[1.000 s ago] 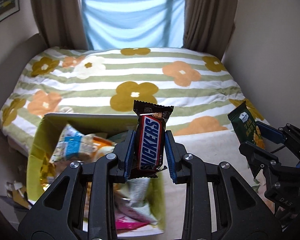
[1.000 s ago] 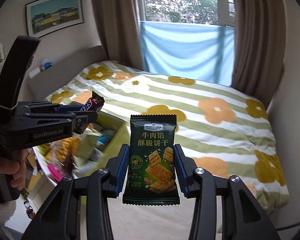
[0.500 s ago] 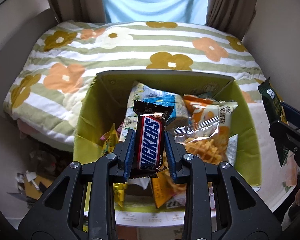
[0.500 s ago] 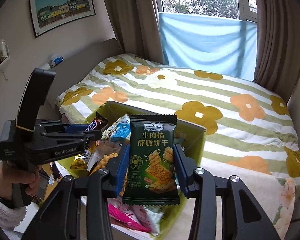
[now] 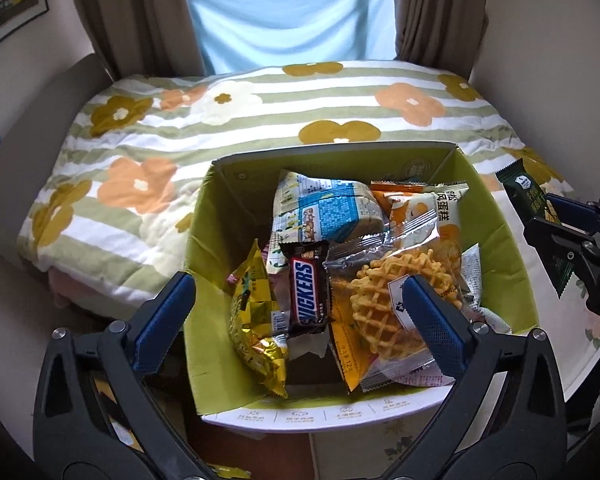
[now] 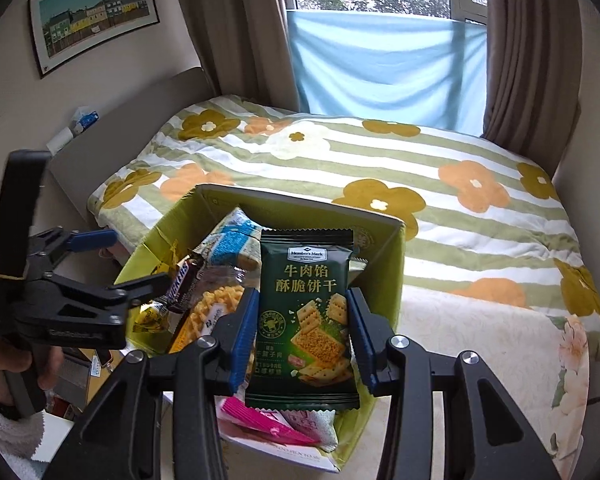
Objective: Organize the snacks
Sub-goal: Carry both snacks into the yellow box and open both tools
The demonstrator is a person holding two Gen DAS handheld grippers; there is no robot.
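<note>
Snickers bar (image 5: 307, 295) in box (image 5: 204, 216) (among packets) — bed (image 5: 260, 112) behind.

The cardboard box (image 5: 496, 236) is lime green inside with a white, grey-printed rim. In it, at centre frame, lies a dark brown Snickers bar (image 5: 306, 294) with blue lettering on white edged in red, beside a gold foil packet (image 5: 254, 316) on its left. To the right a clear-and-orange bag (image 5: 392, 304) shows yellow lattice waffle crisps. Above sits a white packet with a blue checked panel (image 5: 324, 210). The beef cracker packet (image 6: 306, 316) is dark green with pale gold characters. The bedspread (image 5: 260, 108) is white with sage stripes and orange, mustard and cream flowers. The curtains (image 6: 228, 32) are brown.
</note>
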